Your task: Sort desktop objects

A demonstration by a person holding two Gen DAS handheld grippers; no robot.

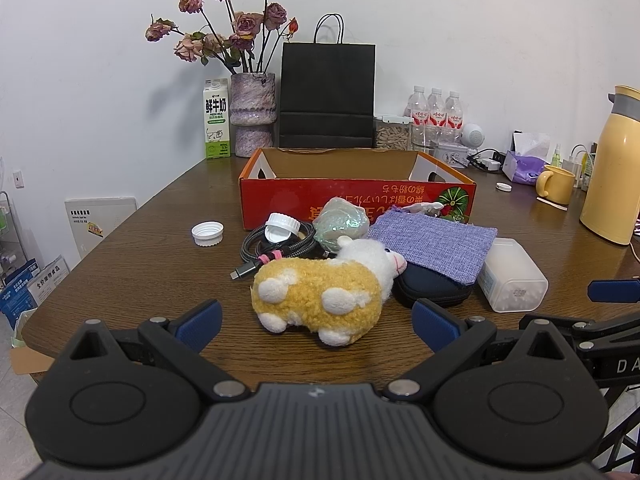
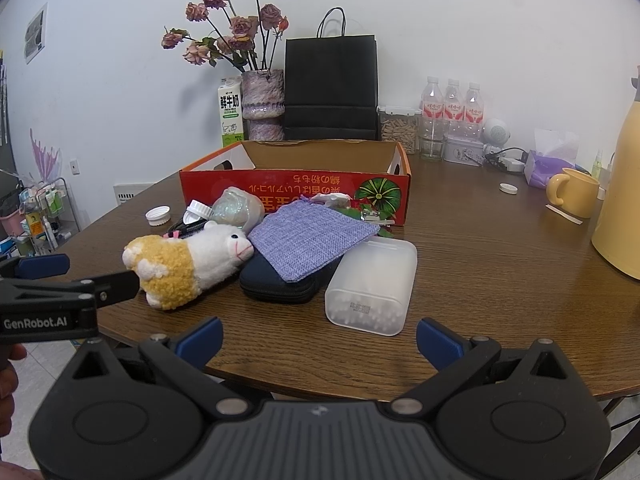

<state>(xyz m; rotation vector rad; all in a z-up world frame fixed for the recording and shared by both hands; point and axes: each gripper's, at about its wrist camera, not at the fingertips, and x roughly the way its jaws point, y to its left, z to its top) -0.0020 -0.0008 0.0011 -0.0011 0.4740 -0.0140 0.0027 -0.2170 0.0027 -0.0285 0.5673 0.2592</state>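
A yellow-and-white plush sheep [image 1: 324,292] [image 2: 188,266] lies on the brown table, just ahead of my left gripper [image 1: 316,326], which is open and empty. Behind the sheep sit a coiled braided cable [image 1: 276,246], two white caps [image 1: 207,233] [image 1: 282,229], a shiny ball [image 1: 340,224], a purple woven pouch [image 1: 436,246] [image 2: 312,238] over a dark zip case [image 1: 432,292] [image 2: 280,284], and a frosted plastic box [image 1: 512,276] [image 2: 372,286]. An open red cardboard box [image 1: 356,196] [image 2: 296,184] stands behind them. My right gripper [image 2: 320,340] is open near the table's front edge, facing the frosted box.
Along the wall stand a milk carton [image 1: 217,120], a vase of dried roses [image 1: 254,116], a black paper bag [image 1: 327,96], water bottles [image 1: 436,114] and a jar. At right are a yellow mug [image 1: 558,184], a yellow thermos [image 1: 614,168] and a tissue box [image 1: 524,164].
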